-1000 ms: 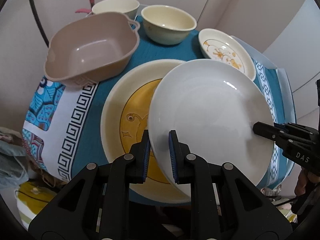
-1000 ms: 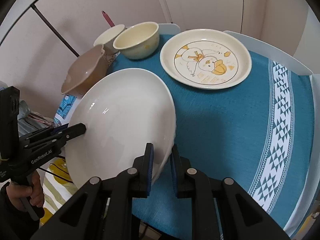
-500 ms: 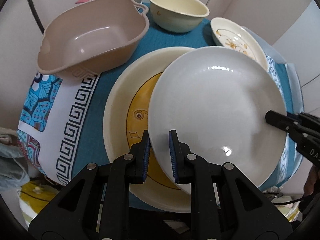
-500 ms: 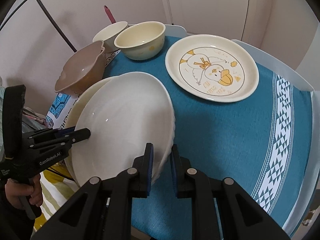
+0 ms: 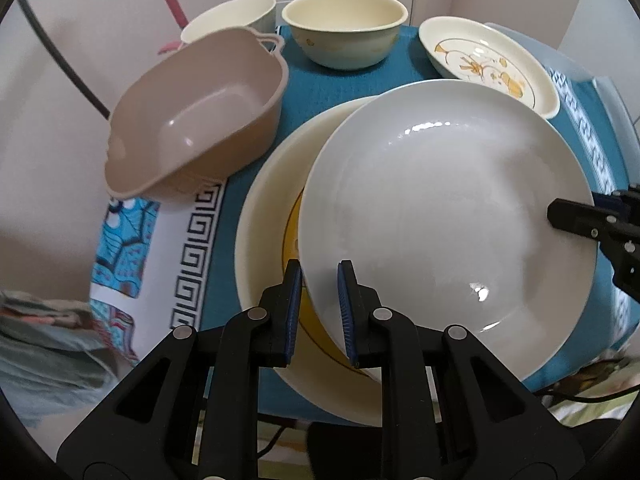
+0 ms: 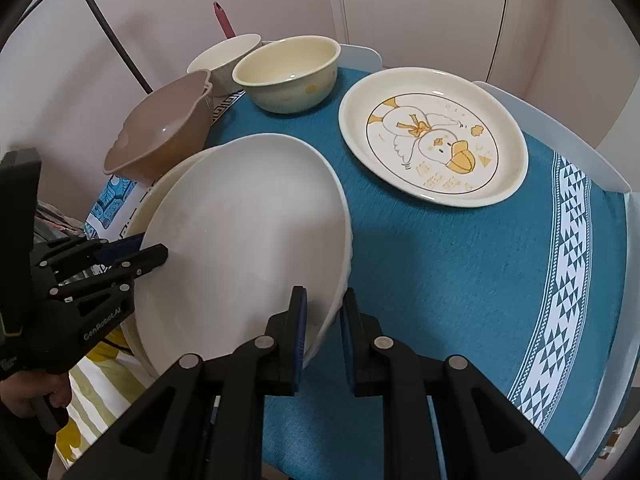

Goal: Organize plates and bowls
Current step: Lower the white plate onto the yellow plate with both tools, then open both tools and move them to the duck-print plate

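Grip state: left gripper (image 5: 318, 280) is clenched on the near rim of the plain white plate (image 5: 448, 216); right gripper (image 6: 323, 300) is clamped on the opposite rim of the same plate. Since a second ago the plate has come down from a steep tilt and now lies nearly flat over the cream plate with the yellow centre (image 5: 268, 216), offset toward the tabletop's right edge. Judgement: stacking is almost done; a short shift left, then release.

Margins: tan handled basin (image 5: 200, 108) overhangs the left edge, near the stack. Cream bowl (image 5: 344, 28) and white bowl (image 5: 232, 16) sit at the far edge. Duck plate (image 6: 432, 140) sits at the far right corner. Bare blue tablecloth (image 6: 460, 272) fills the near right corner.
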`<state>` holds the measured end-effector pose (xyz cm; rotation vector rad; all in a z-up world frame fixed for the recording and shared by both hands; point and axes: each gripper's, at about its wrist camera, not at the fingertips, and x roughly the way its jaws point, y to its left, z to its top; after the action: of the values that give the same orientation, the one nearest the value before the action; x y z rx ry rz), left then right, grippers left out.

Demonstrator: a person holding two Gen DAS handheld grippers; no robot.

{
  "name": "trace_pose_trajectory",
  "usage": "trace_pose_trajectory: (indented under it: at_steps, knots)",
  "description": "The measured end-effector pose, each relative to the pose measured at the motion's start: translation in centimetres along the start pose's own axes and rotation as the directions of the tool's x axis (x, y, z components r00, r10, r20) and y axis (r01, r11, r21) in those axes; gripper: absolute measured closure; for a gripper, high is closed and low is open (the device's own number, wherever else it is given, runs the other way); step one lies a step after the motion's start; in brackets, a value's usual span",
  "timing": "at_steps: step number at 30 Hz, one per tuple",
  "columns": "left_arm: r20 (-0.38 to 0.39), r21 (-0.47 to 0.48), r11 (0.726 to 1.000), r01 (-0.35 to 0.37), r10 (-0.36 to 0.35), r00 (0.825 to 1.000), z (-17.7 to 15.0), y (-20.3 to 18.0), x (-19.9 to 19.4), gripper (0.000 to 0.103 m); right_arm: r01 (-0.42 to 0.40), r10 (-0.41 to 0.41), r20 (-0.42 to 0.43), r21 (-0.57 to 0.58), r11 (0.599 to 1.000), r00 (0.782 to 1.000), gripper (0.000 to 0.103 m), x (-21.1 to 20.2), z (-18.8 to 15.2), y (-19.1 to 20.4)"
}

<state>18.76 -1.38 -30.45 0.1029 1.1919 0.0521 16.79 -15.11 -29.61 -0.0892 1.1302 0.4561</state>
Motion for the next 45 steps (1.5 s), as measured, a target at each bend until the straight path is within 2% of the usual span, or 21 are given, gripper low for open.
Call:
trace_pose_trajectory:
  at_steps: [6,9,18,25,29,34,37,41,42,44,45]
  knots:
    - [0.015,0.035,0.998,-0.056,0.055,0.998,0.1,-0.1,-0.1,0.087,0.026,-0.026,0.0,-0.02,0.999,1.0,0.088,0.4,-0.1,0.6]
    - [0.016,0.037,0.998,-0.056,0.056,0.998,-0.1,0.3,-0.3,0.087,0.035,-0.035,0.001,-0.03,0.999,0.999,0.088,0.6,-0.1,0.9]
    - [0.025,0.037,0.996,-0.077,0.076,0.997,-0.5,0.6,-0.7,0.087,0.131,-0.13,0.015,-0.111,0.985,0.991,0.086,0.8,-0.3,2.6]
    - [0.044,0.044,0.991,-0.123,0.121,0.992,-0.7,0.6,-1.4,0.087,0.167,-0.166,0.014,-0.13,0.977,0.986,0.086,0.9,-0.3,3.1]
    - [0.046,0.047,0.992,-0.113,0.111,0.993,-0.7,0.7,-1.4,0.087,0.18,-0.179,0.016,-0.132,0.975,0.984,0.085,1.0,-0.3,3.3]
    - [0.035,0.029,0.995,-0.096,0.095,0.995,-0.7,1.0,-1.5,0.087,0.172,-0.171,0.018,-0.119,0.978,0.985,0.085,0.8,-0.3,3.1]
    - [0.045,0.016,0.996,-0.085,0.084,0.995,-0.4,1.0,-3.2,0.087,0.146,-0.143,0.036,-0.09,0.985,0.989,0.085,-0.4,0.0,2.7]
    - [0.107,-0.037,0.999,-0.034,0.038,0.993,1.0,0.8,-7.7,0.087,0.071,-0.066,0.102,-0.048,0.996,0.993,0.085,-4.1,0.8,1.4]
    - [0.152,-0.055,0.998,-0.012,0.02,0.988,1.7,0.7,-9.4,0.087,0.054,-0.048,0.126,-0.04,0.998,0.991,0.085,-5.3,0.9,0.9]
    - [0.21,-0.072,0.997,0.019,-0.003,0.978,2.9,0.2,-11.8,0.081,0.023,-0.02,0.165,-0.017,1.0,0.986,0.085,-7.3,1.2,-0.3]
    - [0.233,-0.076,0.997,0.031,-0.013,0.972,3.4,0.0,-12.6,0.06,0.004,-0.004,0.189,-0.002,1.0,0.982,0.085,-8.3,1.4,-1.0]
